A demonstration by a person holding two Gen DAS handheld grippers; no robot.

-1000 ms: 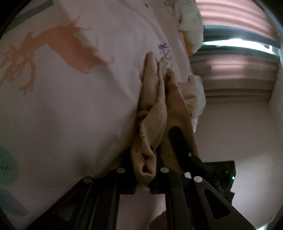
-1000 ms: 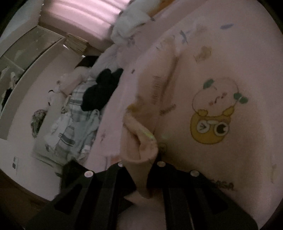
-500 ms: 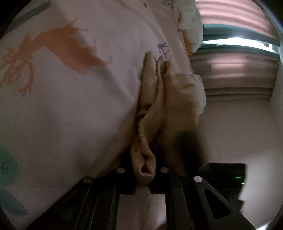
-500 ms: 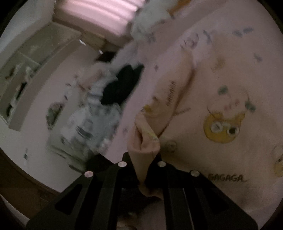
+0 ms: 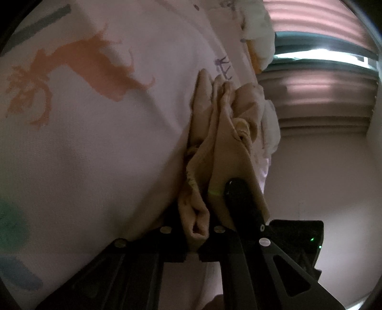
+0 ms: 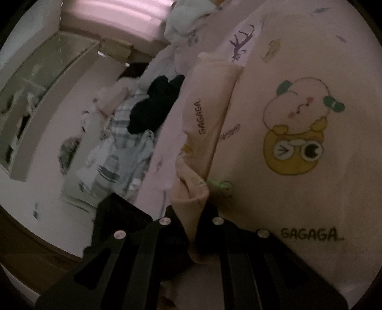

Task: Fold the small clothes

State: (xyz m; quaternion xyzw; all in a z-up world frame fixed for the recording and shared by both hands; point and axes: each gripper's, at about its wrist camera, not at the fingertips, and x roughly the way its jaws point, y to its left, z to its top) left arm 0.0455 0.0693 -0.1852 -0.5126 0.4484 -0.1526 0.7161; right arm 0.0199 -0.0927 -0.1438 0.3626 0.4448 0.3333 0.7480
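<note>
- Pale printed bed sheet (image 5: 100, 152), cotton-looking, carrying an orange deer-like figure (image 5: 78, 71) and, in the right wrist view, a yellow-and-white cartoon character (image 6: 296, 133) with the word "GAGAGA": it is spreading under everything and filling most of both views.
- Heap of other laundry (image 6: 124, 152), striped and checked pale pieces with a black garment (image 6: 155, 105) on top: it is lying off the sheet's edge, well apart from the grippers.
- White crumpled cloth pile (image 6: 183, 21): it is sitting at the far end of the sheet.
- Small beige knitted garment (image 5: 222, 133), soft and bunched: it is lying on the sheet, stretching between the two grippers.
- Left gripper (image 5: 194, 235), black, two-fingered: its jaws are clenching a folded edge of the beige garment.
- Right gripper (image 6: 191, 220), black, two-fingered: its jaws are pinching another gathered edge of the same garment (image 6: 205, 124), whose printed panel is running away up the sheet.
</note>
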